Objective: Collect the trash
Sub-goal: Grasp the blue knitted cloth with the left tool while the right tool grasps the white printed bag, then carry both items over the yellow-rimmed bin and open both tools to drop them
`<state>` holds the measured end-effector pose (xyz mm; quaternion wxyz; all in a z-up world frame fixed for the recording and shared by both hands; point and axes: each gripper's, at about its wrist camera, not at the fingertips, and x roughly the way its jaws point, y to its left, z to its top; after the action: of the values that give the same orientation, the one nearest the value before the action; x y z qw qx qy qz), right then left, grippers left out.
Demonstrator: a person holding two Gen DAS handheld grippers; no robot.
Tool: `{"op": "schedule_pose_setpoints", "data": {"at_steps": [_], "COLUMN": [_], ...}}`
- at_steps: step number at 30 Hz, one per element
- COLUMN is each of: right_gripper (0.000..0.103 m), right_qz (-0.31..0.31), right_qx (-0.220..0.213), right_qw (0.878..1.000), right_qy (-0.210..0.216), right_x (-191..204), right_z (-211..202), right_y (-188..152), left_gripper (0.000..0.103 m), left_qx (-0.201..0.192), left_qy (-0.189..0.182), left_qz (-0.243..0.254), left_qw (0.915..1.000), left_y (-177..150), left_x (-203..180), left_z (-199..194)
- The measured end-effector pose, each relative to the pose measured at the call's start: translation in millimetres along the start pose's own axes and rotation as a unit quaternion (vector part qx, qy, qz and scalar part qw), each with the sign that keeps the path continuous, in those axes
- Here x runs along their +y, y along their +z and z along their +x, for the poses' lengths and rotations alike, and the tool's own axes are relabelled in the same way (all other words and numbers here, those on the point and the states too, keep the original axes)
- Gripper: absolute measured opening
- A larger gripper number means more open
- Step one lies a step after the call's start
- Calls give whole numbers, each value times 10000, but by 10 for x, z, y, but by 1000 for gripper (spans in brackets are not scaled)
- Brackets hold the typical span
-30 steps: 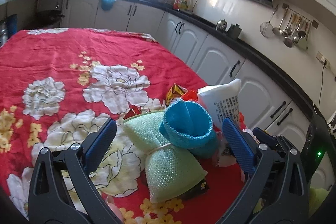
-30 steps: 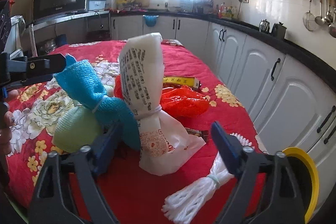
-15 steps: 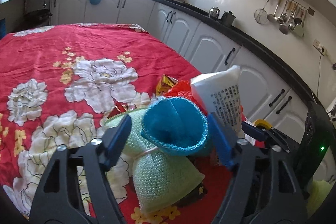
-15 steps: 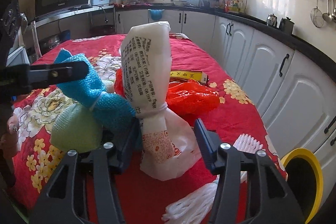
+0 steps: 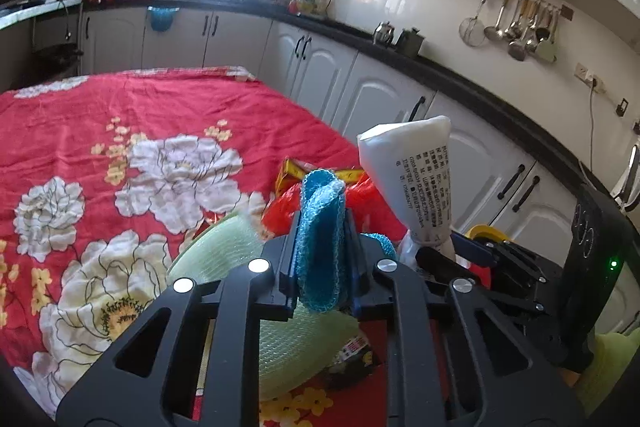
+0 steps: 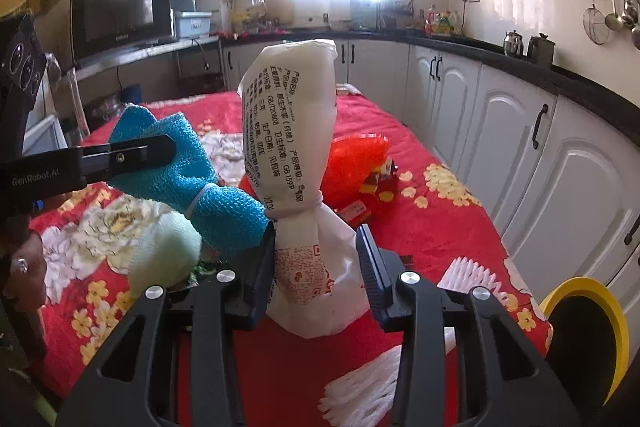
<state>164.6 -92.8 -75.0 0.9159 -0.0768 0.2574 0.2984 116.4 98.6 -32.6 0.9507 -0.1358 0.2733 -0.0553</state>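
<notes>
While both tongs sit on tied bundles of trash, the step in hand looks like the pick-up.

Nearest in the left wrist view, the left tongs (image 5: 322,259) are pinched narrow on the upper flap of the blue mesh bundle (image 5: 321,227), whose lower half rests against the pale green mesh bundle (image 5: 224,259) on the red floral desk (image 5: 80,131). In the right wrist view the right tongs (image 6: 316,263) stand partly closed around the base of the white printed bag (image 6: 296,147), pads touching or just beside it; I cannot tell if they grip. Behind lie a red plastic bag (image 6: 356,163) and small wrappers (image 6: 376,183); white string (image 6: 360,383) lies near the desk's edge beside a yellow-rimmed bin (image 6: 616,319). Next, I judge, the right tongs must close firmly, then both bundles lift clear and go toward that bin.
</notes>
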Motion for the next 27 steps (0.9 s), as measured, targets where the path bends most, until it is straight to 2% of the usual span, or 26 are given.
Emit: {"op": "schedule_pose_setpoints", "data": {"at_steps": [14,27], "right_gripper": [38,38], "right_qz": [236,505], "right_qx": [-554,-1002], "right_qw": [9981,9917], "right_qy": [-134,-626], "right_x": [-171,-591], "right_z": [-452,-962], "right_y": [249,280], "left_gripper": [12,12], "left_qx": [-421,-619], "left_qy": [-227,-479], "left_qz": [278,585], "left_qw": [9985,9952], "left_y": [211,373], "left_x": [-363,-875], "left_z": [-234,-190]}}
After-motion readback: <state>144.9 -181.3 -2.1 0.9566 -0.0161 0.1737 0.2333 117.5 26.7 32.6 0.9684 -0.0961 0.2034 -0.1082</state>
